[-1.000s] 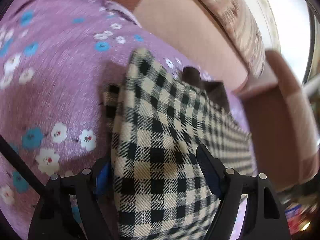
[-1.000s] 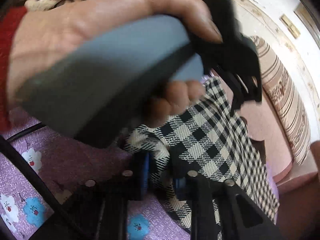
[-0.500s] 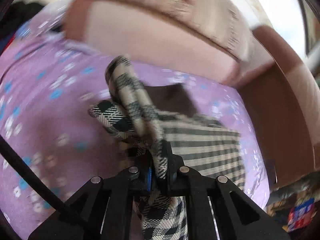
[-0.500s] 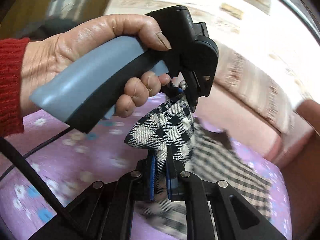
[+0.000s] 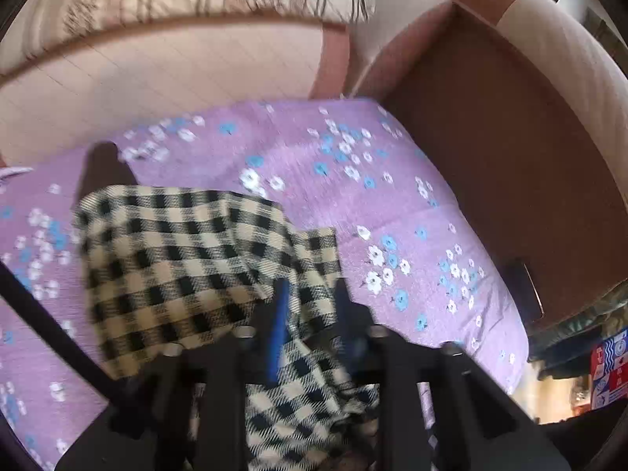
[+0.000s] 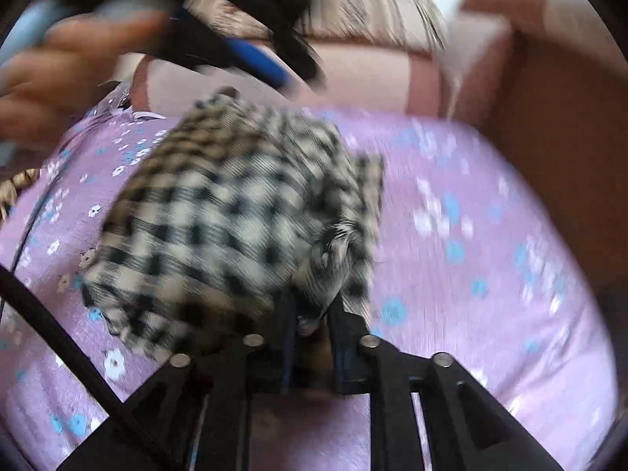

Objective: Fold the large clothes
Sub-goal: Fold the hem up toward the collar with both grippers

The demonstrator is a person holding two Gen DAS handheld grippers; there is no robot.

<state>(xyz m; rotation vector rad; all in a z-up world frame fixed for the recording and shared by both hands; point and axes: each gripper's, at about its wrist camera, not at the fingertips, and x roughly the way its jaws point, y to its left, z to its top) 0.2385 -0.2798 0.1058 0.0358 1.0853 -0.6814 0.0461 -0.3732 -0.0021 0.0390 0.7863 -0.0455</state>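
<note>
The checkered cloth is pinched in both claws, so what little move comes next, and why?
Probably lower both claws and lay the cloth flat on the purple cover. The left claw and right claw each pinch a bunched, unsettled edge.
</note>
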